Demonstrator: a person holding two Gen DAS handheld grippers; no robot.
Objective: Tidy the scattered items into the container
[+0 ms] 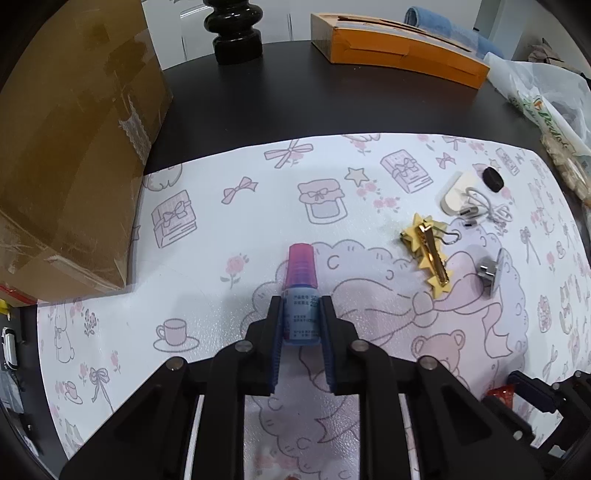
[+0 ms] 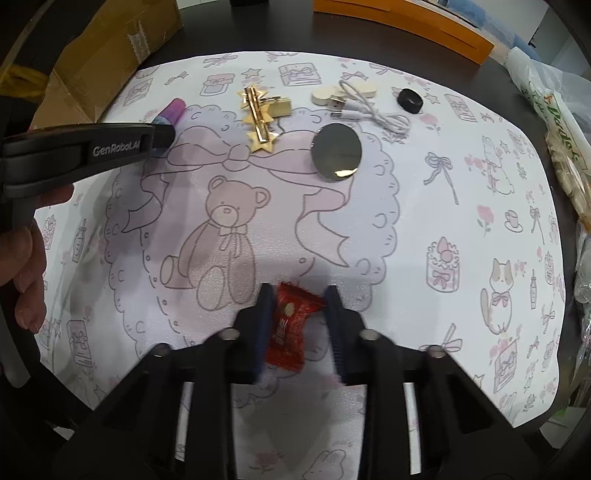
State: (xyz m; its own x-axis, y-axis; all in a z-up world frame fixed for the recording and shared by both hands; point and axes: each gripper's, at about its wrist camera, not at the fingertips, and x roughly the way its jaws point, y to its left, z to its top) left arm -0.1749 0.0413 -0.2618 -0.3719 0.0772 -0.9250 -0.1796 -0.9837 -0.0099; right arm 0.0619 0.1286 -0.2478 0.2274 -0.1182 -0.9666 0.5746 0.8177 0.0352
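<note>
My left gripper [image 1: 301,306] is shut on a small blue bottle with a pink cap [image 1: 300,269], which points away over the patterned mat [image 1: 221,229]. The right wrist view shows that gripper [image 2: 162,134] from the side, at the left, with the bottle's cap [image 2: 171,110] poking out. My right gripper [image 2: 299,295] is open low over the mat. A red candy wrapper [image 2: 291,321] lies between its fingers, which look blurred. A gold star hair clip [image 2: 258,118], a round mirror [image 2: 336,153], a white cable [image 2: 369,110], a black cap [image 2: 410,99] and a white oval piece [image 2: 325,96] lie scattered farther back.
A taped cardboard box [image 1: 70,147] stands at the mat's left edge. An orange box [image 1: 395,48] lies on the dark table behind, beside a black stand [image 1: 236,29]. Plastic bags [image 1: 546,110] crowd the right side. A hand [image 2: 26,266] holds the left gripper.
</note>
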